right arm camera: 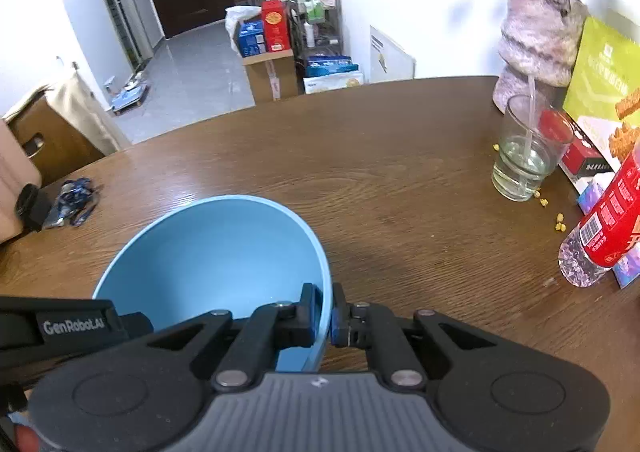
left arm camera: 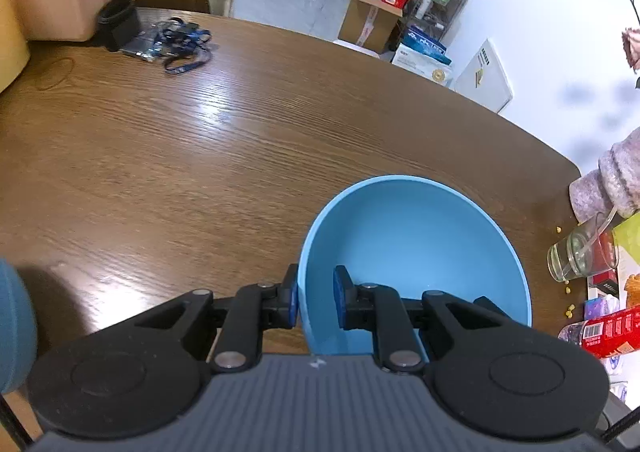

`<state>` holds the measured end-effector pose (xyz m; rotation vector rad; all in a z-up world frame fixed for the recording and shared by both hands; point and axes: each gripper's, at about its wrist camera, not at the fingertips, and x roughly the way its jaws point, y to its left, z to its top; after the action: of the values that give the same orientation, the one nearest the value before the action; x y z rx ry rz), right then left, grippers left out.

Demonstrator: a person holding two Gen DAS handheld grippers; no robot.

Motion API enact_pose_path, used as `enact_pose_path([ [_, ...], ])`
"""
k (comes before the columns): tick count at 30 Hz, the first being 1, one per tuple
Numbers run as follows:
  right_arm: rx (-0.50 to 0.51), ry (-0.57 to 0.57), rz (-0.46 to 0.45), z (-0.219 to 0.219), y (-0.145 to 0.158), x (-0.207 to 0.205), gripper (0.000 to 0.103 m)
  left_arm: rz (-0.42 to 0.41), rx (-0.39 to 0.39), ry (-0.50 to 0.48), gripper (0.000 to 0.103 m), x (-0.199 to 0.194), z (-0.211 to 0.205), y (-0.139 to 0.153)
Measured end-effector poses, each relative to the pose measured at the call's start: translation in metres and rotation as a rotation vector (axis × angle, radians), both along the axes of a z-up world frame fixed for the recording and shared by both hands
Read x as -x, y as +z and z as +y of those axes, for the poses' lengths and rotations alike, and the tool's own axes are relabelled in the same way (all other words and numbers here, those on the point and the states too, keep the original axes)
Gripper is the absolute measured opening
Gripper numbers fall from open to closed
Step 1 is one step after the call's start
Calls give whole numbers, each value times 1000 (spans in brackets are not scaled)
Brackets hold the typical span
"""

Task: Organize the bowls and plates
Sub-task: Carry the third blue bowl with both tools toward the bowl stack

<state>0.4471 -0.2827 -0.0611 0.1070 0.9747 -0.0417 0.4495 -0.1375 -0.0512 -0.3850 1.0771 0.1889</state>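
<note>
Blue bowl (left arm camera: pixel 416 252) is pinched by its rim on both sides, the left gripper (left arm camera: pixel 316 300) and right gripper (right arm camera: pixel 327 312) each with fingers clamped on its wall, over the brown table (left arm camera: pixel 200 152); no plates in sight, so sorting looks barely begun

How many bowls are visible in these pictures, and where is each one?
1. A single blue bowl, over the wooden table, clamped by the left gripper on one rim side and the right gripper on the opposite side. Others may lie out of view.
</note>
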Motion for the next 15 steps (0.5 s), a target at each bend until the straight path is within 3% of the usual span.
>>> enact_pose_path([
  [15, 19, 37, -43, 64, 32, 67, 7, -33, 7, 12, 17, 69, 60, 31],
])
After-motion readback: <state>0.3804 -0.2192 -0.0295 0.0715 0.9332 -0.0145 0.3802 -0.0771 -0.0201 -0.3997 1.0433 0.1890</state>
